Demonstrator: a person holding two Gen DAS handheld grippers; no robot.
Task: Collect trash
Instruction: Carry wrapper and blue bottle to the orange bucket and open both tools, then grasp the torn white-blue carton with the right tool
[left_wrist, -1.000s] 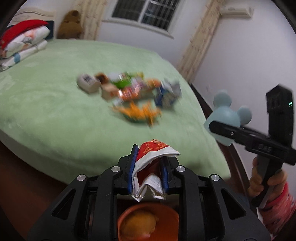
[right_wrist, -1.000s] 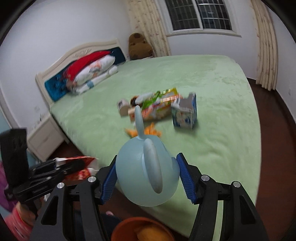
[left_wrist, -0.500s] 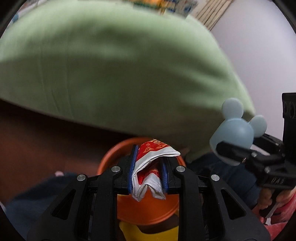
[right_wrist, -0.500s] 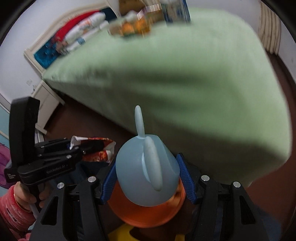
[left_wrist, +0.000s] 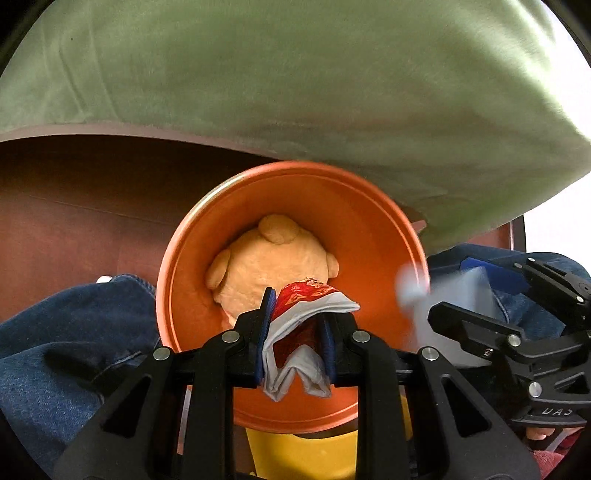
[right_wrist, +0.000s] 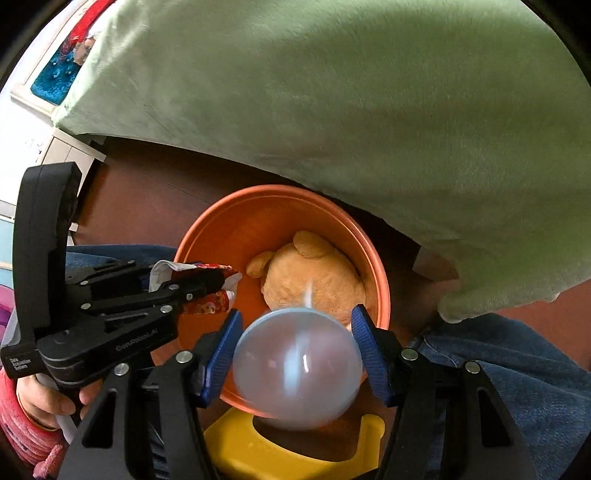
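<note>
Your left-wrist view: steep downward, close over the round orange plastic bin (left_wrist: 295, 192) | your right-wrist view: same tilt, close | shared: bin, green bedspread edge (left_wrist: 332, 92), each other's gripper.

The pale blue toy (right_wrist: 297, 365) over the orange bucket (right_wrist: 236, 218) is smeared by motion, its ears unreadable. It hides part of the plush bear (right_wrist: 314, 273) inside. The yellow stand (right_wrist: 236, 454) below the bucket is cut off.
</note>
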